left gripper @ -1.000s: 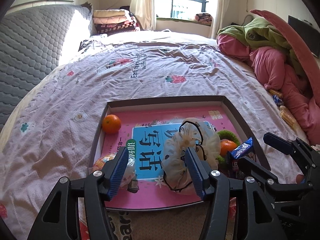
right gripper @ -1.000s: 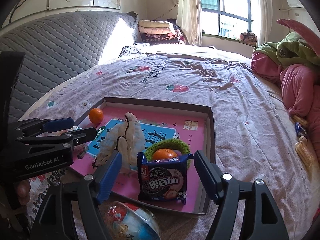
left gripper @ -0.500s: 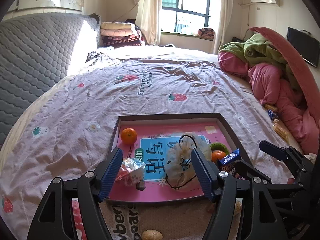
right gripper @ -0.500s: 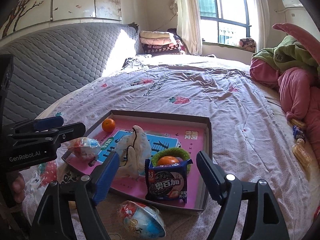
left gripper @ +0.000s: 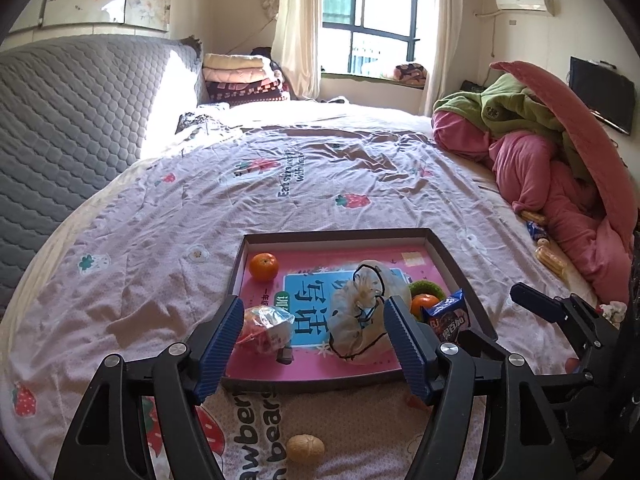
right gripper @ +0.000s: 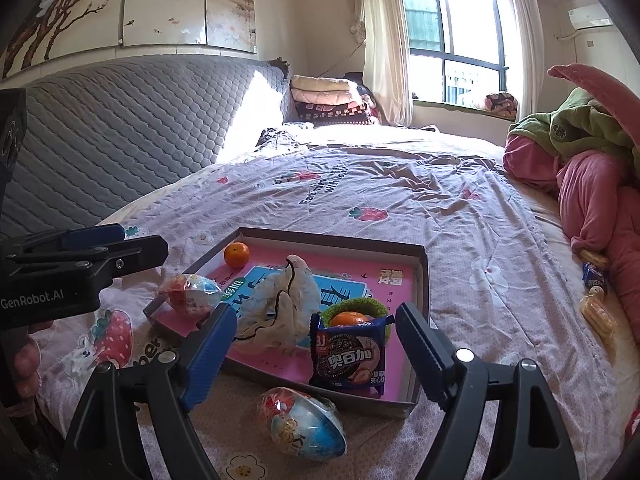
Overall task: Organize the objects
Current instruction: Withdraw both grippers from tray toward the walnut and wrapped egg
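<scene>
A shallow box tray (left gripper: 336,236) (right gripper: 422,280) with a pink bottom lies on the bed. In it are a tangerine (left gripper: 263,266) (right gripper: 236,255), a wrapped toy egg (left gripper: 264,322) (right gripper: 190,294), a white mesh bag (left gripper: 362,312) (right gripper: 280,308), a green ring around a second tangerine (left gripper: 426,296) (right gripper: 352,312) and an upright biscuit packet (left gripper: 448,316) (right gripper: 348,356). My left gripper (left gripper: 314,308) hangs open just before the tray's near edge, gripping nothing. The jaws of my right gripper (right gripper: 318,316) are opening, clear of the packet. A second toy egg (right gripper: 302,424) and a walnut (left gripper: 305,448) lie outside the tray.
A heap of pink and green bedding (left gripper: 560,168) fills the right side, with loose snacks (right gripper: 596,280) beside it. The grey quilted headboard (left gripper: 80,120) runs along the left, folded blankets (left gripper: 240,76) at the far end. A hand (right gripper: 24,364) holds the left gripper.
Both grippers have drawn back and risen from the tray, and their jaws stand wider. The toy egg in the tray now shows clear of the left finger. The walnut has come into view.
</scene>
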The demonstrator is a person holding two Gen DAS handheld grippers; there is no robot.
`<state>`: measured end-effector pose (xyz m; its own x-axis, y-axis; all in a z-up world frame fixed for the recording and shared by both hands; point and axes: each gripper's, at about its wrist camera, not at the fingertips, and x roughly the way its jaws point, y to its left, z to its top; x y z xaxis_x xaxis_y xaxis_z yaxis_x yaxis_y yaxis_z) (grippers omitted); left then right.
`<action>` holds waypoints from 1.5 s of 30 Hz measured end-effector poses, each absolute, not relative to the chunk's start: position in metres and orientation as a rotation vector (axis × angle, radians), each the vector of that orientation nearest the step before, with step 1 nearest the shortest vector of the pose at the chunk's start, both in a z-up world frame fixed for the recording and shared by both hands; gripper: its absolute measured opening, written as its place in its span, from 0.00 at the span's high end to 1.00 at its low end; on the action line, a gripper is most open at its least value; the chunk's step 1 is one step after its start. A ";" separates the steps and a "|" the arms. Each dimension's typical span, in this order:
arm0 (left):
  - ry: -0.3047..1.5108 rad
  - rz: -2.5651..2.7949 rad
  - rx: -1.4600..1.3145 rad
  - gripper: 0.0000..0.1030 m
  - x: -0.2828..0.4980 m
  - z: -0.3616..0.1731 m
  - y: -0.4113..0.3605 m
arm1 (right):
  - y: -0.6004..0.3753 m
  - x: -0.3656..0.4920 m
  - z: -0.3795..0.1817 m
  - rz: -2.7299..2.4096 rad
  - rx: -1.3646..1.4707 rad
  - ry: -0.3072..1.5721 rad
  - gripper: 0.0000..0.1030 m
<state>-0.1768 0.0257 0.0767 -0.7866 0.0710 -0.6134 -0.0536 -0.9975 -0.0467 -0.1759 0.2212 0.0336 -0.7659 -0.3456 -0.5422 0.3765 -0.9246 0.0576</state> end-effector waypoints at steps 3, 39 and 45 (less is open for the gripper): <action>-0.009 2.925 -0.994 0.28 -0.170 0.076 0.025 | 0.218 -0.170 0.032 -2.641 0.791 0.101 0.21; 0.051 2.816 -1.250 0.28 -0.126 -0.020 0.012 | 0.222 -0.143 -0.010 -2.633 0.951 0.140 0.21; 0.046 2.795 -1.283 0.28 -0.124 -0.032 0.010 | 0.221 -0.145 -0.017 -2.623 0.988 0.155 0.21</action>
